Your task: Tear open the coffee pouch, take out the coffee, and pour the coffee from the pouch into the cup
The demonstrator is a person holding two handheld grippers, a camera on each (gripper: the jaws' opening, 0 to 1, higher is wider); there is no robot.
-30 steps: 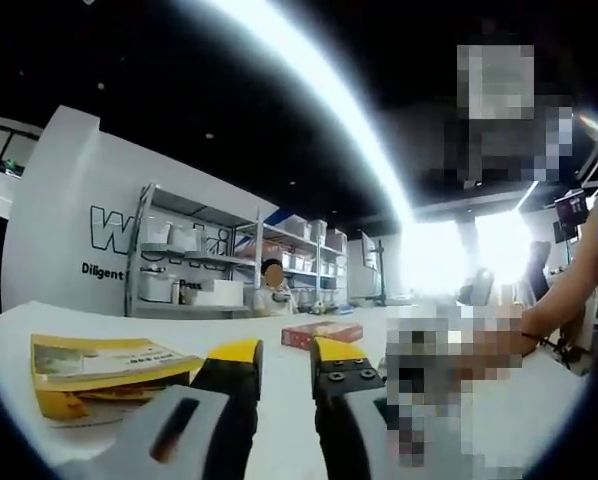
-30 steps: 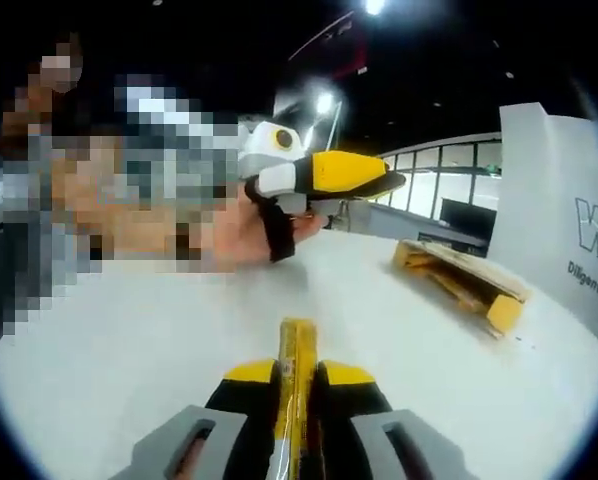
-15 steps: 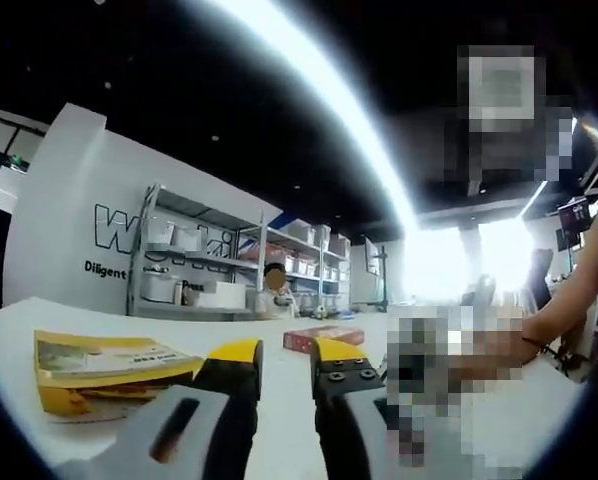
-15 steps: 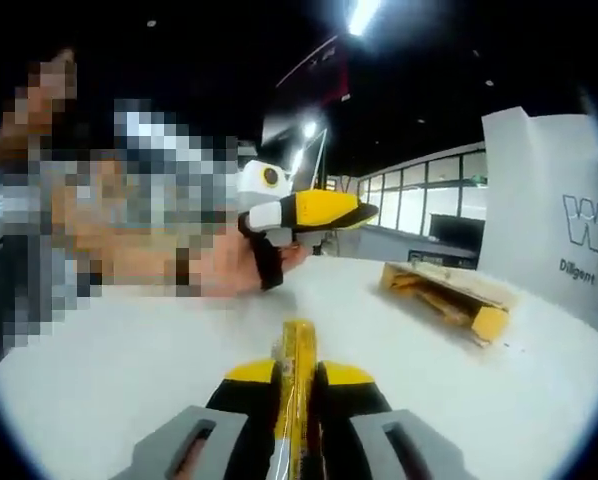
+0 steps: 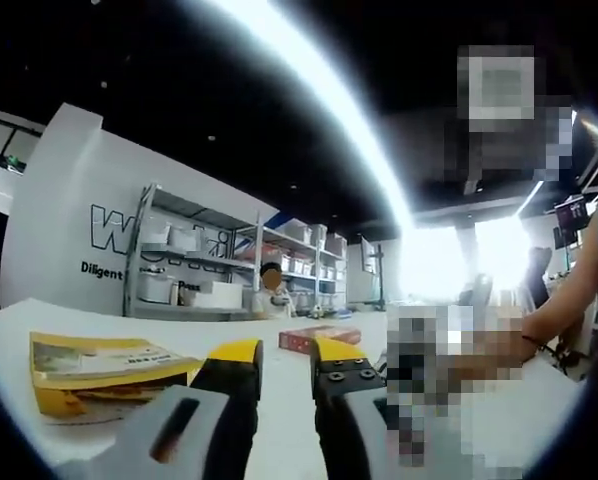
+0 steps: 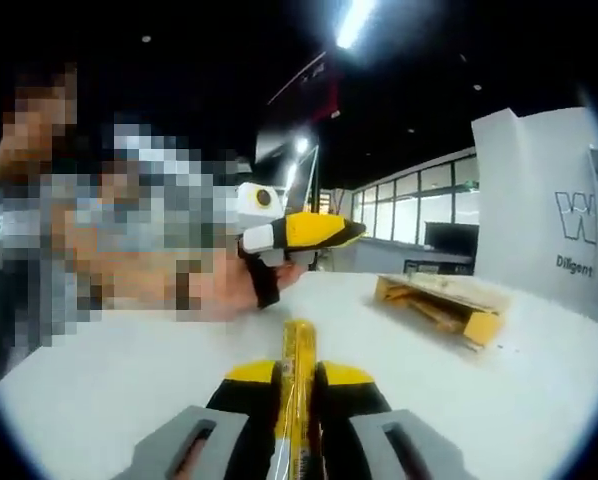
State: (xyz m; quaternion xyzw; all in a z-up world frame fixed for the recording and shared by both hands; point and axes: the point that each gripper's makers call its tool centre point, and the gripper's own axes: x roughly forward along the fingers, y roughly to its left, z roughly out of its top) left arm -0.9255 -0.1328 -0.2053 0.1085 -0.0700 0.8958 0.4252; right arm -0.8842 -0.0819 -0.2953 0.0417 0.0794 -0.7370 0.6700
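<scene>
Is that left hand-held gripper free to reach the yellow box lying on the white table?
Probably yes. The left hand-held gripper is open and empty, and only bare white table shows between it and the flat yellow cardboard box off to its left.

My left gripper (image 5: 285, 352) has black jaws tipped in bright yellow, set on pale grey bodies; my right gripper (image 6: 299, 372) wears the same black, yellow and grey. Between its jaws I see a glossy yellow coffee pouch (image 6: 298, 375), edge-on, with a thin darker stripe. The smooth tabletop (image 6: 129, 395) is plain white. On it lies a flat yellow cardboard box (image 5: 104, 372) with a pale printed top, and farther off a small red carton (image 5: 320, 338).
</scene>
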